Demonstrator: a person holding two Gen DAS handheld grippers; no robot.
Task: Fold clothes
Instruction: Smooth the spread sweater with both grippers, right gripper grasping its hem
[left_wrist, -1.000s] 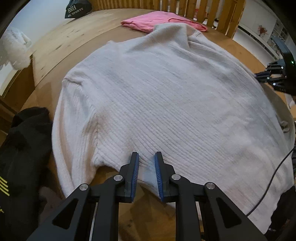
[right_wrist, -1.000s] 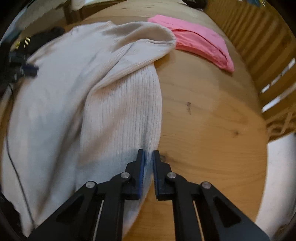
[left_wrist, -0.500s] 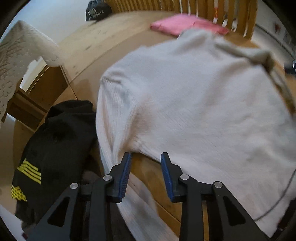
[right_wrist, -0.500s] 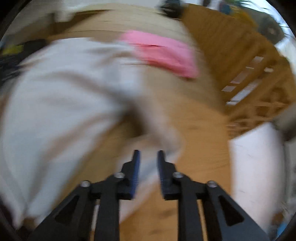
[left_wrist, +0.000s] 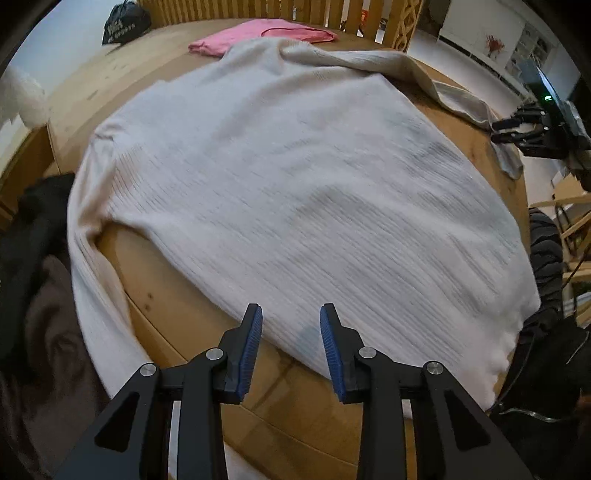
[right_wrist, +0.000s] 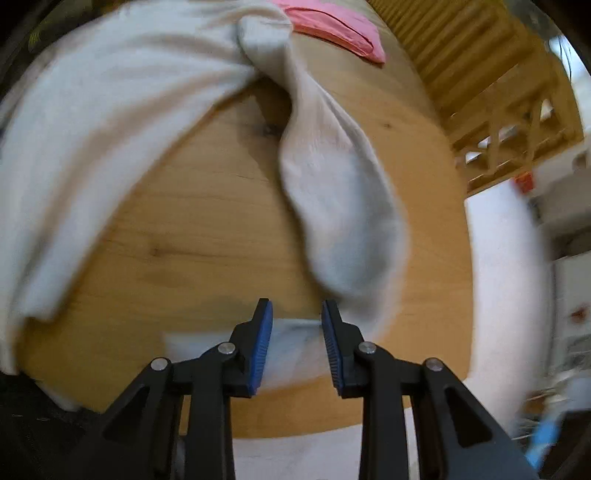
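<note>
A white ribbed sweater (left_wrist: 288, 177) lies spread flat on the round wooden table (left_wrist: 192, 325). My left gripper (left_wrist: 291, 308) hovers open over its near hem, nothing pressed between the pads. One sleeve (right_wrist: 332, 192) stretches away from the sweater's body (right_wrist: 92, 129) across bare wood. Its cuff (right_wrist: 291, 336) lies flat on the table under my right gripper (right_wrist: 297, 302), which stands open with the pads clear of the cloth. The right gripper (left_wrist: 511, 129) also shows at the far right in the left wrist view. The other sleeve (left_wrist: 96, 288) trails over the table's left edge.
A folded pink garment (left_wrist: 258, 35) lies at the far side of the table beside a wooden slat railing (left_wrist: 332, 11). Dark clothes (left_wrist: 29, 229) are heaped off the left edge. A black bag (left_wrist: 123, 24) sits at the back left. A black cable (left_wrist: 535, 339) runs near the right hem.
Both grippers have widened their jaws and moved sideways. The right sleeve, earlier lying along the sweater's body, now angles away from it, and the right gripper has let go of it.
</note>
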